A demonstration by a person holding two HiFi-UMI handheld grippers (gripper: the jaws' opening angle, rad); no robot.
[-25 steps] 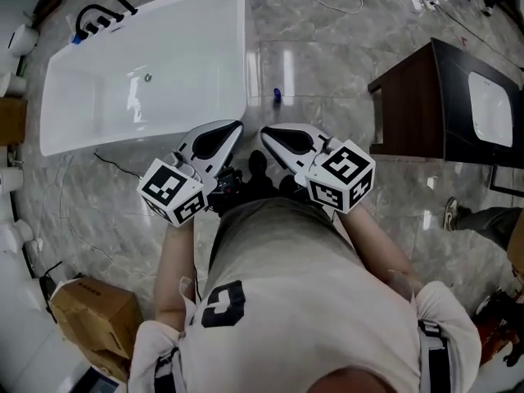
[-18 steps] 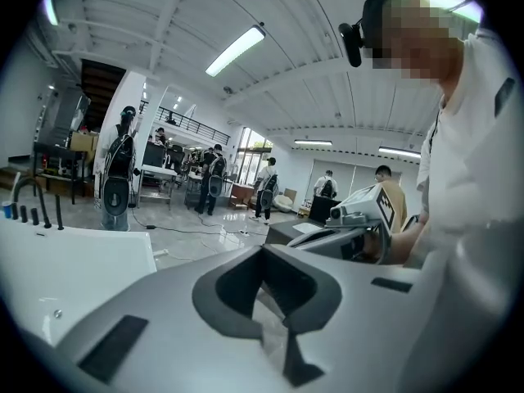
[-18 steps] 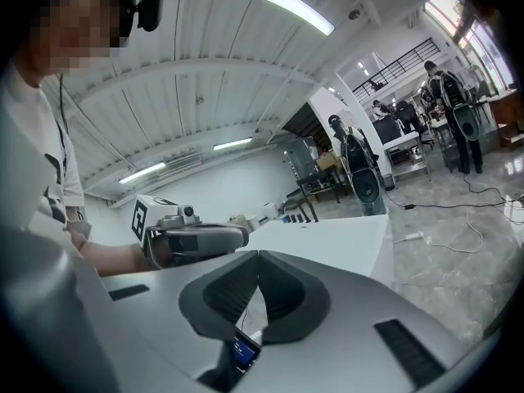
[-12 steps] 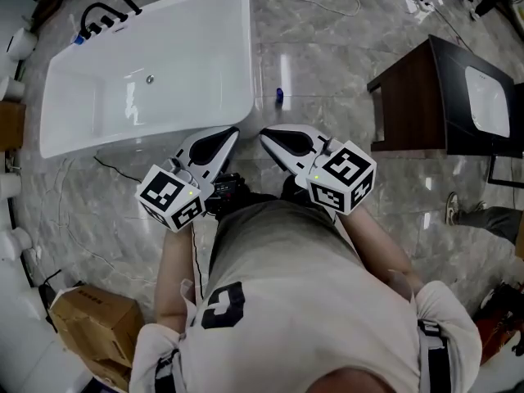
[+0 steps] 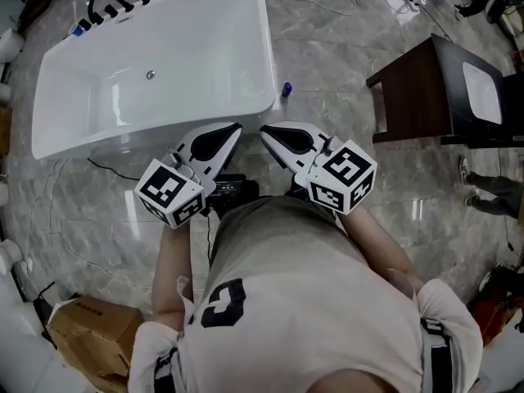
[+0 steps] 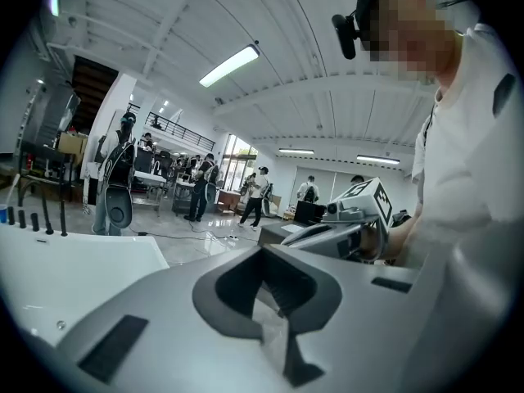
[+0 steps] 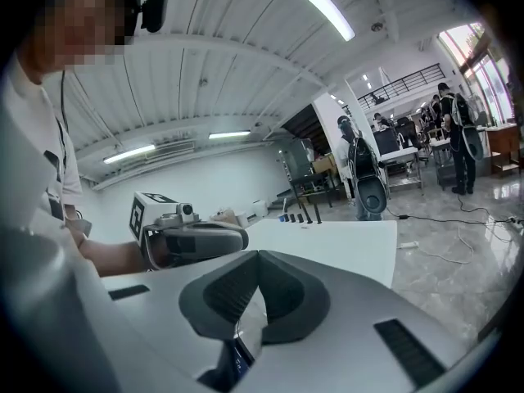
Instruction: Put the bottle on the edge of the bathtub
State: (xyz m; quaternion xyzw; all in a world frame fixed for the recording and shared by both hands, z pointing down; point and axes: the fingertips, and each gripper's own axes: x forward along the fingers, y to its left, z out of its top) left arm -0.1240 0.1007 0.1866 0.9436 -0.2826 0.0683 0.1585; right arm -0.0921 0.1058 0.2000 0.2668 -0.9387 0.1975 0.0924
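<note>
A small blue bottle (image 5: 286, 89) stands on the marble floor just off the right corner of the white bathtub (image 5: 262, 47). Both grippers are held close in front of the person's body, well short of the bottle. In the head view the left gripper (image 5: 237, 126) and the right gripper (image 5: 264, 131) point toward the tub with their tips near each other. Each is shut with nothing between its jaws. The left gripper view shows its closed jaws, the tub (image 6: 74, 260) at the left and the right gripper (image 6: 352, 211). The right gripper view shows the tub (image 7: 327, 240) and the left gripper (image 7: 192, 240).
A dark wooden cabinet (image 5: 409, 97) with a white basin (image 5: 483, 92) stands at the right. A black faucet (image 5: 110, 6) sits at the tub's far end. A cardboard box (image 5: 86, 334) lies at the lower left. Cables run across the floor. Several people stand far off in the hall.
The tub and the bottle have shifted right and nearer in the head view as the person moves toward them. Both grippers keep their pose and stay shut.
</note>
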